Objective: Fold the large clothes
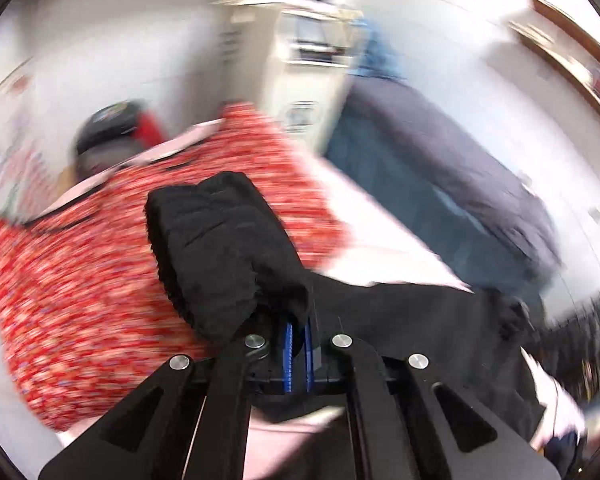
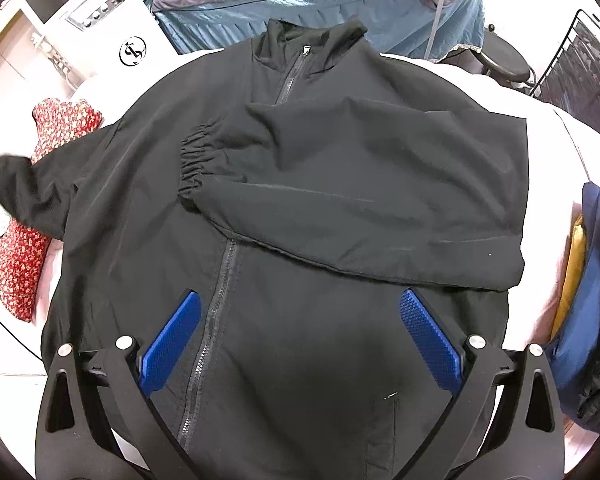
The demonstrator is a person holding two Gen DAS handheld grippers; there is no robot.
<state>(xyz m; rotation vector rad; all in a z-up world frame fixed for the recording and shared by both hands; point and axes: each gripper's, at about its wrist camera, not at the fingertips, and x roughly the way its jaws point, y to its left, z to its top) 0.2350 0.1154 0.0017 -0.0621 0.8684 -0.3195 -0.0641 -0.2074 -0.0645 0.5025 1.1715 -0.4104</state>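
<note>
Black zip-front jacket (image 2: 300,340) lies face up on a white surface, collar (image 2: 308,46) at the far end, hem nearest the right wrist camera. Zip (image 2: 220,280) is closed and runs from the collar down the front; its middle stretch is hidden. One sleeve (image 2: 360,196) is folded across the chest, its gathered elastic cuff (image 2: 194,168) lying just past the zip line. The other sleeve (image 2: 28,196) stretches out sideways off the body, over a red patterned cloth. Left wrist view, motion-blurred: that sleeve's cuff end (image 1: 220,248) is bunched and raised. Fabric smooth, lightly creased.
</note>
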